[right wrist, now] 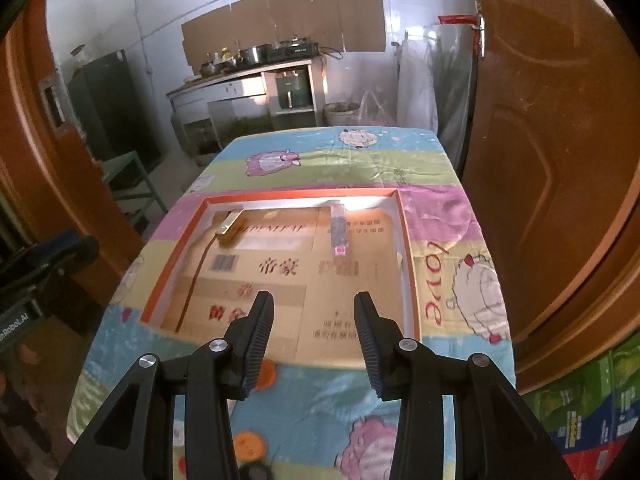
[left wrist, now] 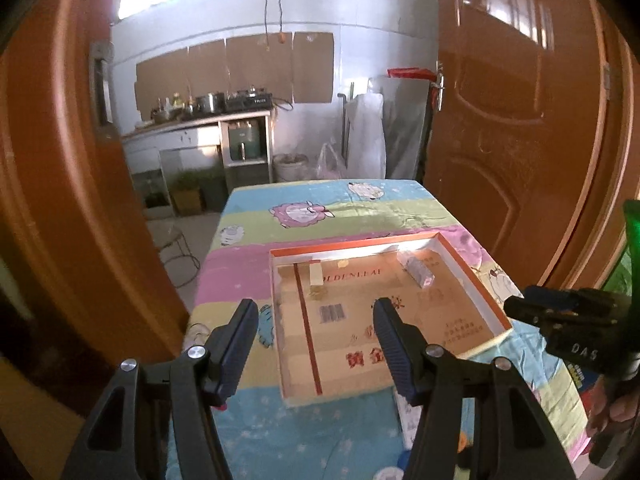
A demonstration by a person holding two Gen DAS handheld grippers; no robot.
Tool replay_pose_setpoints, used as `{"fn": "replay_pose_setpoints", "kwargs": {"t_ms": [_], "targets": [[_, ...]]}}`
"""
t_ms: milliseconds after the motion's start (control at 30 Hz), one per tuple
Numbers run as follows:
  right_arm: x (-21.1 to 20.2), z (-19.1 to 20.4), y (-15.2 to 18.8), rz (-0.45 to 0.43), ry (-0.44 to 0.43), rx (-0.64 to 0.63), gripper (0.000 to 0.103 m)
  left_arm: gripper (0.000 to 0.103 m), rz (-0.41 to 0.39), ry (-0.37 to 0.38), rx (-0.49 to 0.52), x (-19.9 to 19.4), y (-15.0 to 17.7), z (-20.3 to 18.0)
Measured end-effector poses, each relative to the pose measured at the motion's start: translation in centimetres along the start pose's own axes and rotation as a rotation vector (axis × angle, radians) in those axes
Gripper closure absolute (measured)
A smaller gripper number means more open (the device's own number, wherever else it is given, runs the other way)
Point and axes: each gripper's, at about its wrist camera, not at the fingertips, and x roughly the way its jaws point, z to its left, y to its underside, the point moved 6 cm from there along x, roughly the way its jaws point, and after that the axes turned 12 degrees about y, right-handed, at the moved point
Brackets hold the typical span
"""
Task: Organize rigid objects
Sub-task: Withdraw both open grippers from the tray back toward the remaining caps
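Left wrist view: left gripper (left wrist: 316,316) jaws wide apart, nothing btwn them, hovering over near edge of orange-rimmed tray (left wrist: 476,280). Inside tray, at far wall: pale block (left wrist: 315,273) left, grey box (left wrist: 418,272) right.

Right wrist view: right gripper (right wrist: 314,312) jaws apart, empty, also over tray's near edge. Both items look placed already; anything left to sort can't be seen.

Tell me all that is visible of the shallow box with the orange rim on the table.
The shallow box is a wide, low rectangular tray that looks like cardboard, with an orange rim and white inner walls. Brown cardboard printed with a barcode and red characters lines its floor. It lies flat on the cartoon-sheep tablecloth. Inside, near the far wall, lie a pale yellowish block on the left and a small grey packet on the right, well apart.
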Motion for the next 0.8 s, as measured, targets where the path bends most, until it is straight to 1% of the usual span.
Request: {"fn": "replay_pose_setpoints", "kwargs": {"t_ms": [233, 433, 533, 600, 800], "targets": [[-4.8, 0.8, 2.6, -0.057, 0.025, -0.037, 0.06, 0.043, -0.035, -0.01, 0.003, -3.4, 2.0, -0.5], [-8.2, 1.3, 5.0, -0.082, -0.008, -0.019, 0.06, 0.043, -0.035, -0.016, -0.031, -5.8, 3.8, -0.7], [-9.6, 1.6, 6.2, -0.099, -0.004, -0.018, 0.06, 0.043, -0.043, -0.006, -0.029, -7.0, 4.7, -1.1], [-10.3, 1.8, 7.0, -0.106, -0.013, -0.019, 0.06, 0.043, -0.045, 0.012, -0.026, -7.6, 5.4, -1.5], [-11.2, 3.0, 10.1, -0.092, -0.053, -0.053, 0.06, 0.043, -0.04, 0.029, -0.03, -8.0, 7.7, -2.0]]}}
